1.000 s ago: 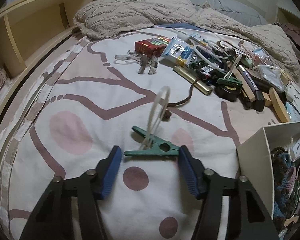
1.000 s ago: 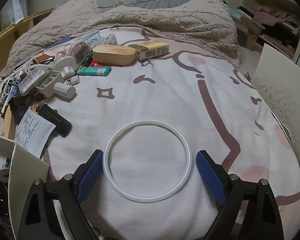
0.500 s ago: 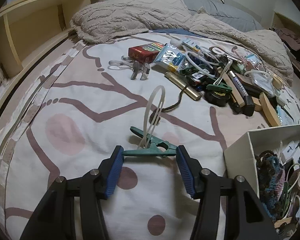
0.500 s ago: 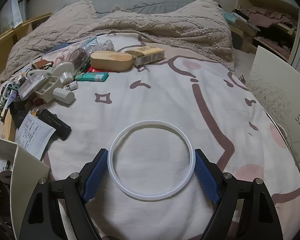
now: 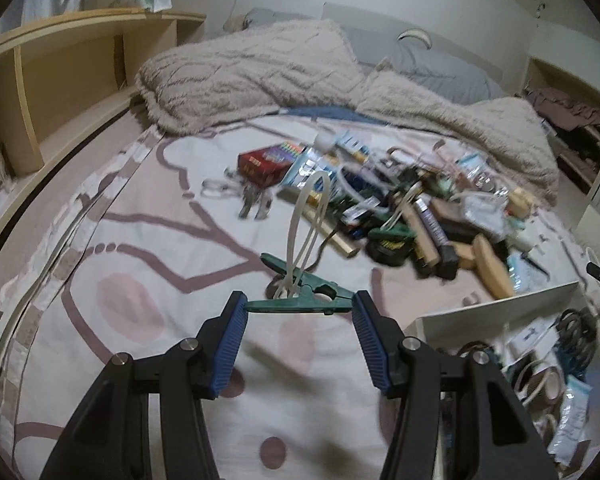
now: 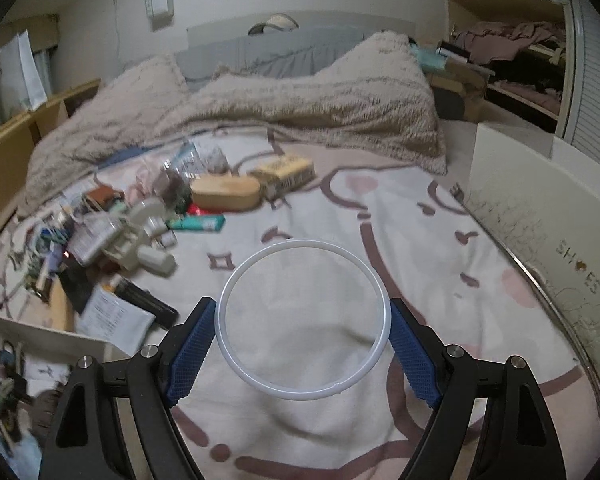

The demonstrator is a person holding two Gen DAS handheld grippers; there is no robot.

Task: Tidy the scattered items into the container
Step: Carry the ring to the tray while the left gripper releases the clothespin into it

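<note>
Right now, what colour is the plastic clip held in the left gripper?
Dark green clip, clearest in the left wrist view.

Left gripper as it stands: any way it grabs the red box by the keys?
Probably not yet. The left gripper is already clamped end to end on the green clip with its looped white band. The red box lies uncovered further up the bed, so the path looks free once the clip is dropped.

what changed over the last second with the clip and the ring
Both lifted off the bed. The left gripper keeps the green clip pinched; the right gripper, open a second ago, now grips the white ring. The clutter pile and white box stayed put.
</note>
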